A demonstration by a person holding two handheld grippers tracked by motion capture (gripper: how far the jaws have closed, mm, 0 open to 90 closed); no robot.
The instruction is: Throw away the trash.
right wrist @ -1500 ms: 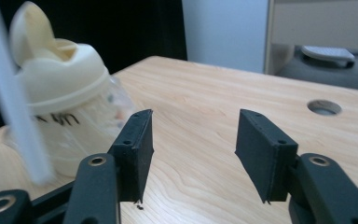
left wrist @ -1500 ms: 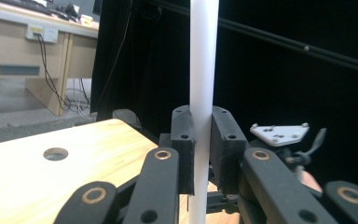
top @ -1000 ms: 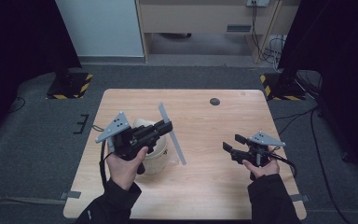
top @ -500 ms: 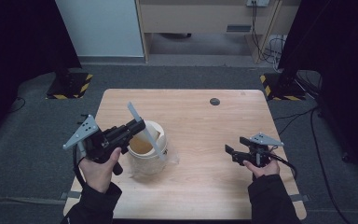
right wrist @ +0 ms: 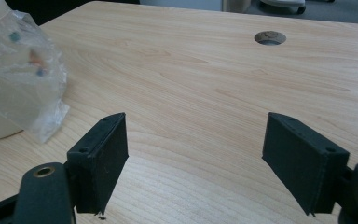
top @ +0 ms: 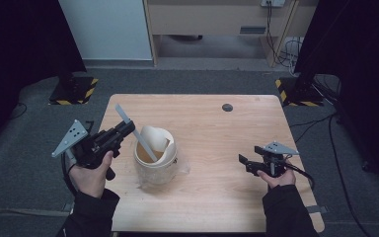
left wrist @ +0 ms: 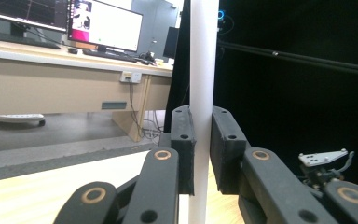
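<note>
Strip [top: 134, 132]: flat white stick, lower end dipped in the bucket [top: 155, 165], probably for stirring
Left gripper [top: 123, 131]: clamped tight on the strip's upper part, tilted toward the bucket
Right gripper [top: 243, 161]: jaws wide, holding nothing, parked near the table's [top: 217, 192] right edge, likely just waiting

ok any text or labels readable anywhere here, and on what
None can be read.
Monitor behind the desk: its screen shows coloured windows, too blurred to read.
Plastic bag around the cup: small coloured marks, too blurred to tell as print.
Cup, white strip in the left tool, right tool and table: no lettering visible.
</note>
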